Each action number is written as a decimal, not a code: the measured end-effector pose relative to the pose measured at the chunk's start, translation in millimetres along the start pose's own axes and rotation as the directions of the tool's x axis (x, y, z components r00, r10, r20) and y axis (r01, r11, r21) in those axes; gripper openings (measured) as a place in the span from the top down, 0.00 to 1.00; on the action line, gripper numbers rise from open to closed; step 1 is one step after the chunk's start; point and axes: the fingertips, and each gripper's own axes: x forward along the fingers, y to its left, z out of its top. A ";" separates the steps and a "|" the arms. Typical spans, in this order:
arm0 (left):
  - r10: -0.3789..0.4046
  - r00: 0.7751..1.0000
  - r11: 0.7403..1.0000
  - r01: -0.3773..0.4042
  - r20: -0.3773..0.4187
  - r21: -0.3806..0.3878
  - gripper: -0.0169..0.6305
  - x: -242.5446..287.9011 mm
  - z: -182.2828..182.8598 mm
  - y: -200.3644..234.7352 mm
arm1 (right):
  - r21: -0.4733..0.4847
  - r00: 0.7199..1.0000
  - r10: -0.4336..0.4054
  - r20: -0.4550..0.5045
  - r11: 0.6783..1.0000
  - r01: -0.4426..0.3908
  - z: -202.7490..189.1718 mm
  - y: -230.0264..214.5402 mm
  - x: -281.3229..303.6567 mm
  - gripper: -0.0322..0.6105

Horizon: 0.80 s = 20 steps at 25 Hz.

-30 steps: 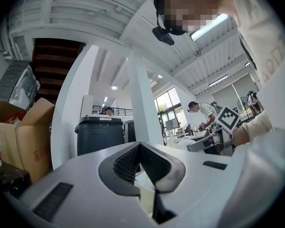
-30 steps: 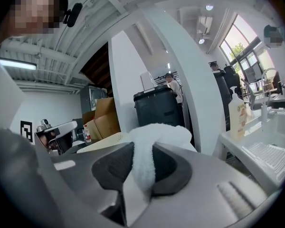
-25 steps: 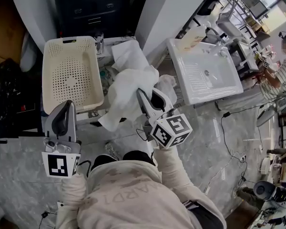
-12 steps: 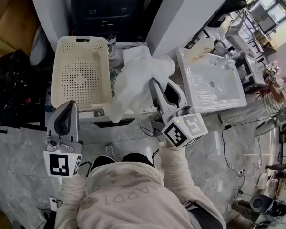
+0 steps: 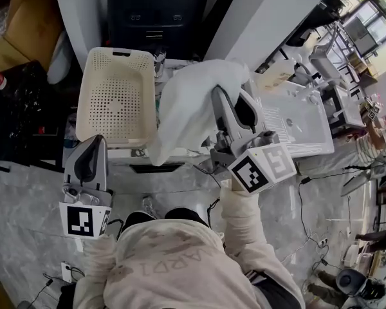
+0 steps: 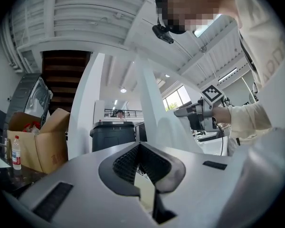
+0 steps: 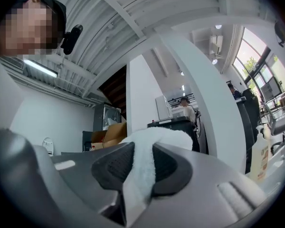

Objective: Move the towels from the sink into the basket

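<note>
A white towel (image 5: 192, 105) hangs in the air between the cream perforated basket (image 5: 112, 95) and the white sink (image 5: 302, 118). My right gripper (image 5: 217, 90) is shut on the towel's top, and its lower end dangles by the basket's near right corner. In the right gripper view the towel (image 7: 143, 175) is pinched between the dark pads of that gripper (image 7: 141, 148). My left gripper (image 5: 93, 140) hovers in front of the basket, below its near edge in the head view. In its own view, the left gripper (image 6: 140, 146) has its pads meeting at the tips with nothing between them.
A black cabinet (image 5: 157, 8) stands behind the basket. A black crate (image 5: 19, 108) and a cardboard box (image 5: 26, 18) are to the left. A soap bottle (image 5: 275, 76) stands at the sink's far corner. Cables (image 5: 315, 198) lie on the marble floor.
My right gripper has risen with the towel, which lay bunched on the stand between basket and sink and now hangs free. The left gripper has hardly moved.
</note>
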 end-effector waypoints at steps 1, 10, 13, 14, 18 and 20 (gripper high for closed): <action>0.004 1.000 1.000 -0.004 0.000 0.001 0.97 -1.1 0.8 0.9 | -0.006 1.000 0.006 0.010 1.000 -0.006 5.2 2.0 3.2 0.79; 0.045 0.999 0.999 -0.045 -0.008 0.010 0.97 -16.2 2.2 13.2 | -0.044 0.992 0.102 0.078 0.994 -0.099 40.2 30.4 37.7 0.79; 0.064 0.998 0.998 -0.064 -0.006 0.015 0.97 -21.6 1.9 21.0 | -0.060 0.986 0.136 0.091 0.990 -0.131 46.6 43.8 52.5 0.79; 0.071 0.997 0.997 -0.071 -0.006 0.016 0.97 -23.2 1.5 24.0 | -0.064 0.985 0.146 0.095 0.988 -0.140 48.0 48.1 57.5 0.79; 0.102 0.995 0.995 -0.101 -0.008 0.020 0.97 -30.2 2.5 35.5 | -0.050 0.977 0.182 0.108 0.983 -0.178 50.1 62.9 76.9 0.79; 0.116 0.993 0.993 -0.115 -0.010 0.021 0.97 -33.9 3.0 41.2 | -0.036 0.974 0.197 0.107 0.980 -0.195 48.0 69.8 86.2 0.79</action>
